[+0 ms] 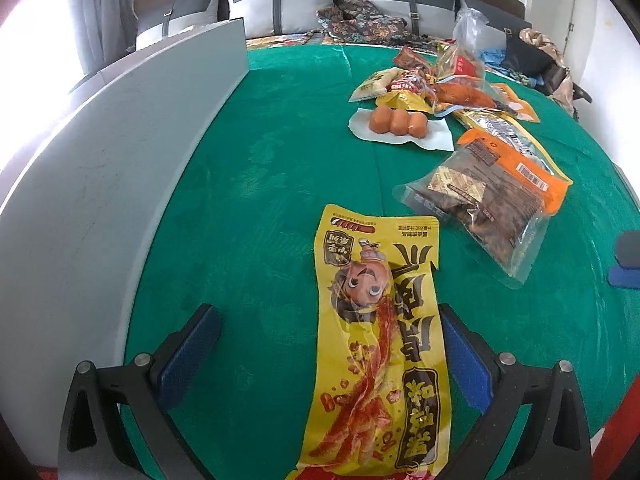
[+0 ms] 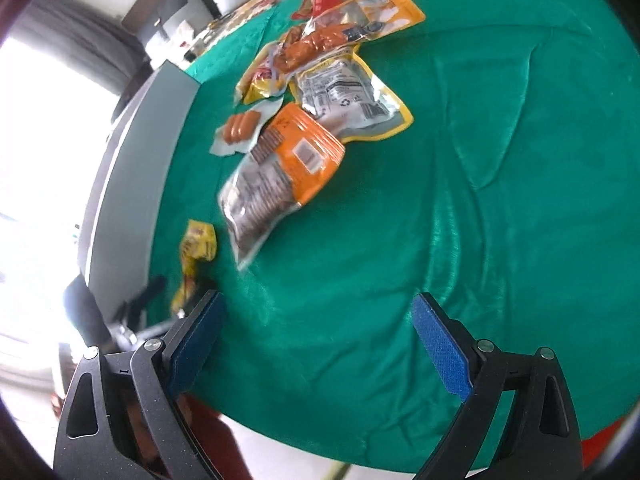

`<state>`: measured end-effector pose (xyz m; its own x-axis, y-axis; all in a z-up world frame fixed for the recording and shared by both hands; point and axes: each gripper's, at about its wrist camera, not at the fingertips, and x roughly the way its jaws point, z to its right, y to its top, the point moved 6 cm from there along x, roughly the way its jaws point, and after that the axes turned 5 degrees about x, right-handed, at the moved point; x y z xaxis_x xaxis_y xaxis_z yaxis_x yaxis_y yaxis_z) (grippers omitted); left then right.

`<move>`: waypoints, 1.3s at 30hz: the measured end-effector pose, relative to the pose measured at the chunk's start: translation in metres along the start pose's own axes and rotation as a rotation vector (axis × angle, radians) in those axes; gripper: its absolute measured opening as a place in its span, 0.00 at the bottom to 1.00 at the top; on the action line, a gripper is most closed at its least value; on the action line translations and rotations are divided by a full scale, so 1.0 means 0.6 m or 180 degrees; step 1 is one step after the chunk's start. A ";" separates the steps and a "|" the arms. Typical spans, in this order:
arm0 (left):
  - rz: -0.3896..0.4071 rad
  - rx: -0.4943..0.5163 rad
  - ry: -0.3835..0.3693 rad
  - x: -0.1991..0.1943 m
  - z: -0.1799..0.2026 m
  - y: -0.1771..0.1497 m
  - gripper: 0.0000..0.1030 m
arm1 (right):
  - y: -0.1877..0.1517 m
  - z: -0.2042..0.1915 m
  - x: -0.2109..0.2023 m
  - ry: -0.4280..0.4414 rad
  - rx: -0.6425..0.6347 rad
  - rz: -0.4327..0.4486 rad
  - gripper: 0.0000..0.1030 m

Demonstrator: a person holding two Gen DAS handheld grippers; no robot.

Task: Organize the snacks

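The left tool (image 1: 332, 354) stands wide, its blue pads on each side of a long yellow plastic snack packet with a cartoon face (image 1: 376, 344); the right pad is just beside the packet edge, the left pad is well apart from it, and the packet lies flat on the green velvet cloth (image 1: 260, 152) that covers the table. Beyond the packet, to the right, lies a clear and orange bag of brown snacks (image 1: 492, 196). Farther away there are three orange sausages in a white sealed pack (image 1: 398, 122), and behind it a loose pile of yellow, red and orange snack packets (image 1: 436, 88). A grey flat board (image 1: 100, 168) runs along the left edge of the cloth. The right tool (image 2: 318, 344) is also wide, with only green cloth between its pads, and it holds nothing; the clear and orange bag is well ahead of it.
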<state>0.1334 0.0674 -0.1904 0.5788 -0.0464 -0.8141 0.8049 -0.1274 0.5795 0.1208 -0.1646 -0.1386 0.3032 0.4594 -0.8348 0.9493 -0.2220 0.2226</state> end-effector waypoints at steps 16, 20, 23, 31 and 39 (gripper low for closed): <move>0.0109 0.0073 -0.0054 -0.006 0.015 0.000 0.91 | 0.070 -0.056 0.006 -0.0618 0.0674 0.0158 0.93; 0.0071 0.0054 -0.0052 -0.003 0.007 -0.003 0.96 | 0.116 -0.154 0.061 -0.0851 0.0020 0.0368 0.93; 0.0040 0.0034 -0.0044 -0.005 -0.001 -0.007 0.97 | 0.141 -0.194 0.112 -0.1277 -0.0684 0.0545 0.93; -0.0084 0.0005 -0.0045 -0.002 -0.011 -0.006 0.98 | 0.076 -0.125 0.136 -0.1731 -0.2018 0.0452 0.91; -0.0165 0.0030 -0.0049 -0.002 -0.012 -0.013 1.00 | 0.078 0.023 -0.040 -0.1110 -0.0387 0.0495 0.93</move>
<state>0.1272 0.0756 -0.1939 0.5341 -0.0547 -0.8436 0.8325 -0.1394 0.5362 0.1568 -0.1978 -0.1153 0.4174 0.1043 -0.9027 0.9036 -0.1530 0.4002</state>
